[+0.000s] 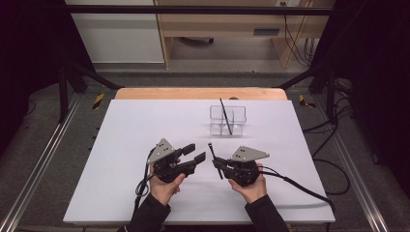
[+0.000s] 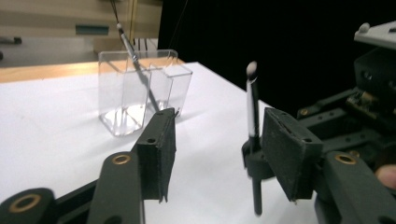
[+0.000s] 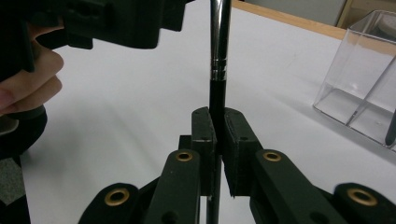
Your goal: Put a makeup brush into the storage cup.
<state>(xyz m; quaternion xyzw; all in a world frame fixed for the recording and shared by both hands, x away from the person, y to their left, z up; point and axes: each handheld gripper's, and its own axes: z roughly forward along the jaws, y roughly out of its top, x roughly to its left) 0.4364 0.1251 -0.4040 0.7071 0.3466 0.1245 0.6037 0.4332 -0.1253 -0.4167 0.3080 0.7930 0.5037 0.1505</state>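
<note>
The right tongs (image 1: pixel 216 162) are squeezed tight on a thin black brush with a silver band and a small white tip (image 1: pixel 214 159), and the brush stands almost straight up between them. The left tongs (image 1: pixel 191 152) sit just beside it, spread wide apart with nothing inside. Farther off, past both tongs, a clear plastic box with compartments (image 1: pixel 239 115) stands on the white tabletop (image 1: pixel 125 140). A second thin black brush (image 1: pixel 225 116) leans inside that box.
</note>
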